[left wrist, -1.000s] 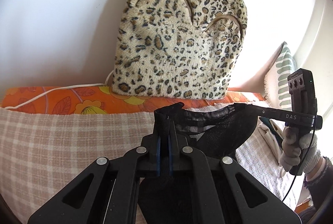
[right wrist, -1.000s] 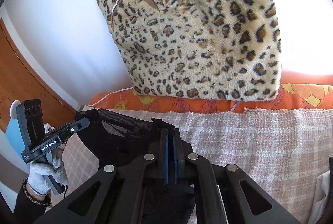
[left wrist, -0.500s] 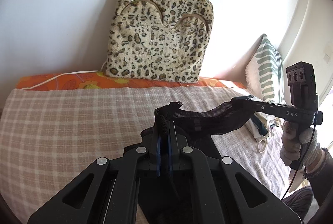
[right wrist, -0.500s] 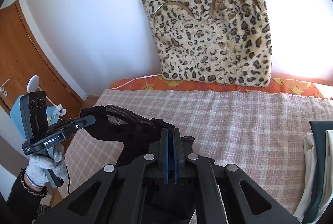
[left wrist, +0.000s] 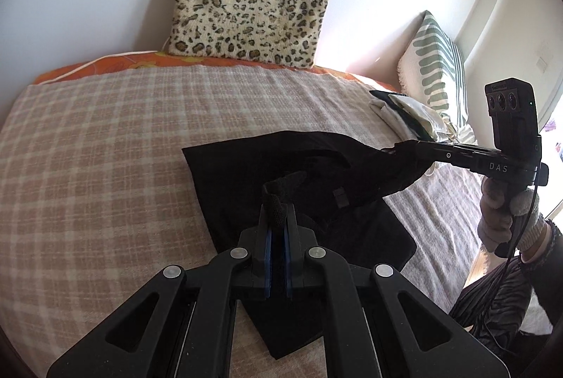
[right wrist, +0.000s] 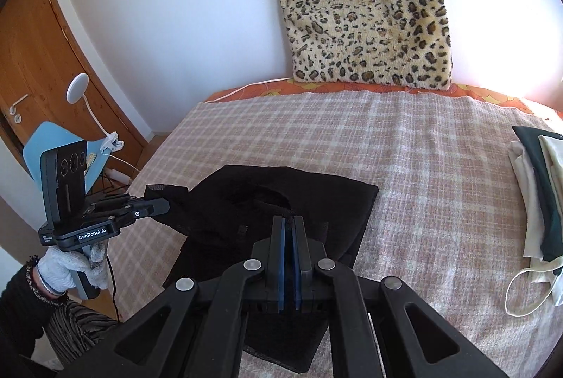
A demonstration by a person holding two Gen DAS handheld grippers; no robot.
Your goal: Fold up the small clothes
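Between the left claw's clenched jaws sits one corner of the black garment; the right claw pinches the other. Its far half lies on the checked blanket. Judged mid-fold; next, lower both corners evenly, then release.

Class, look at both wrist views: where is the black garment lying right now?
The black garment lies on the near part of the checked bedspread, pinched by the left claw and right claw, left of the pale clothes pile.
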